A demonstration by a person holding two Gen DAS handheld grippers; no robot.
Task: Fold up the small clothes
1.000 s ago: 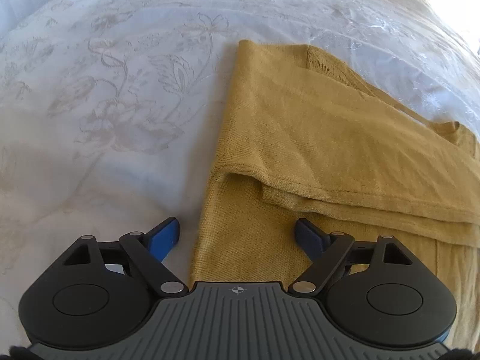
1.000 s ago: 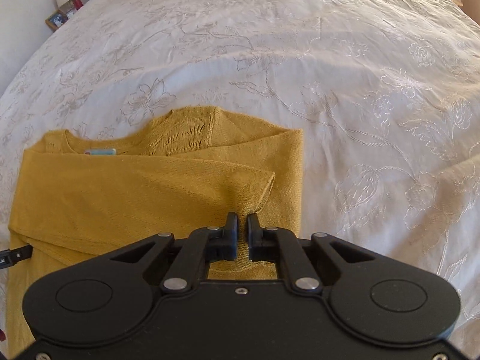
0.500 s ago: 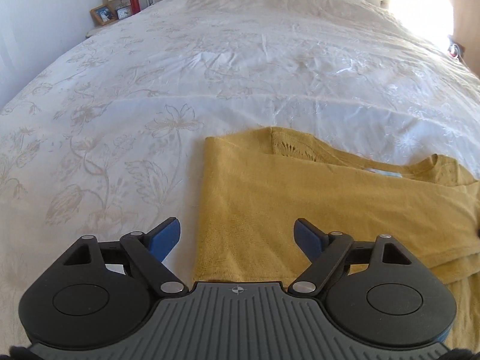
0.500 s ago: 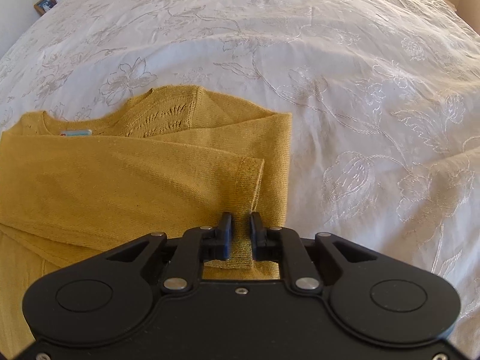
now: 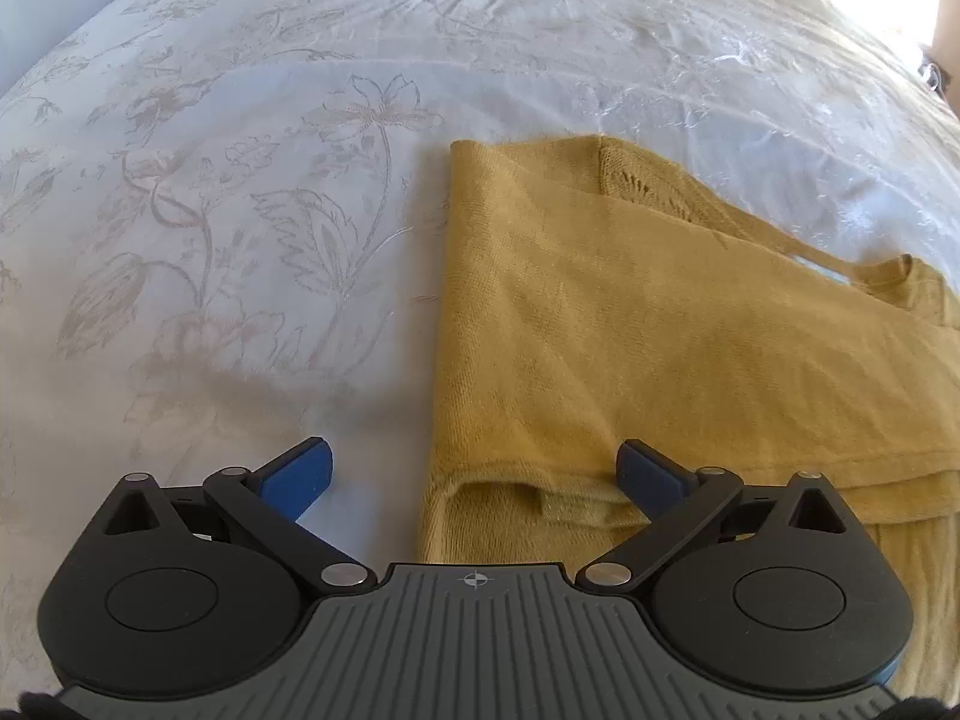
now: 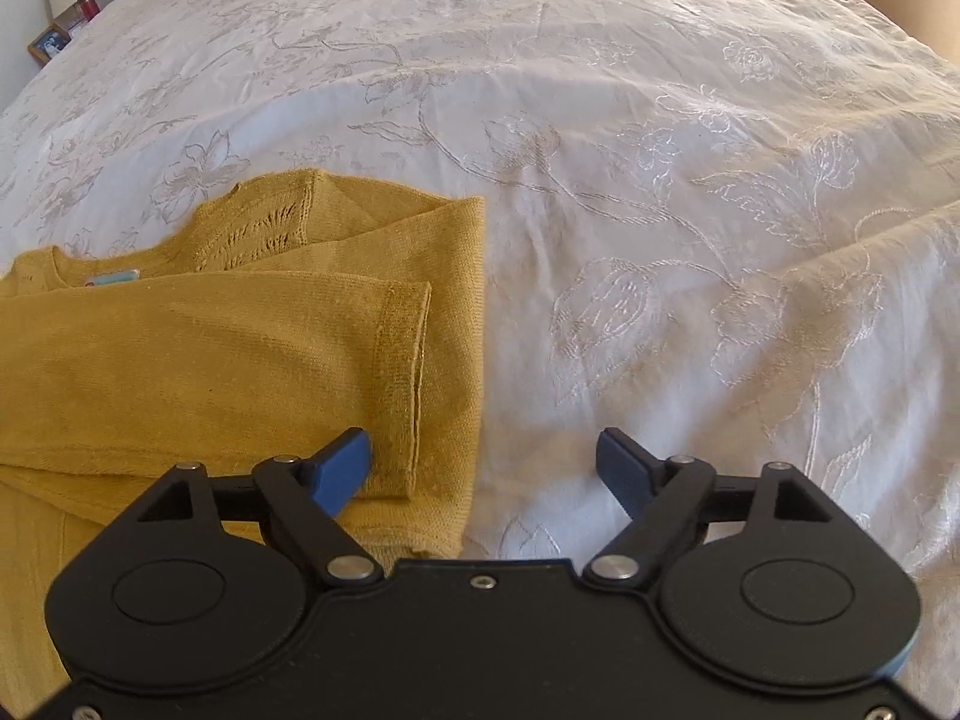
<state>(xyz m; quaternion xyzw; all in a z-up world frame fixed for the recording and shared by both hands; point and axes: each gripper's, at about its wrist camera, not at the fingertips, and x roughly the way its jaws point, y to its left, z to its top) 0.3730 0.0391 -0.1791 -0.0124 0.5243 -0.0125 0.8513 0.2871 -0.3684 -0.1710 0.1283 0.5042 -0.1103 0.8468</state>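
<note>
A mustard-yellow knit sweater (image 5: 660, 330) lies flat on the bed with both sleeves folded across its body. In the right wrist view the sweater (image 6: 210, 360) fills the lower left, and a sleeve cuff (image 6: 408, 372) lies near its right edge. My left gripper (image 5: 474, 474) is open and empty, its fingers straddling the sweater's left edge. My right gripper (image 6: 483, 468) is open and empty, straddling the sweater's right edge just below the cuff.
A white bedspread (image 6: 660, 180) with embroidered flowers covers the whole bed and also shows in the left wrist view (image 5: 210, 210). A nightstand with a lamp and a picture frame (image 6: 51, 42) stands at the far left.
My right gripper has opened and let go of the sleeve cuff, which now lies flat. My left gripper has stayed open and tilted back down toward the sweater's edge.
</note>
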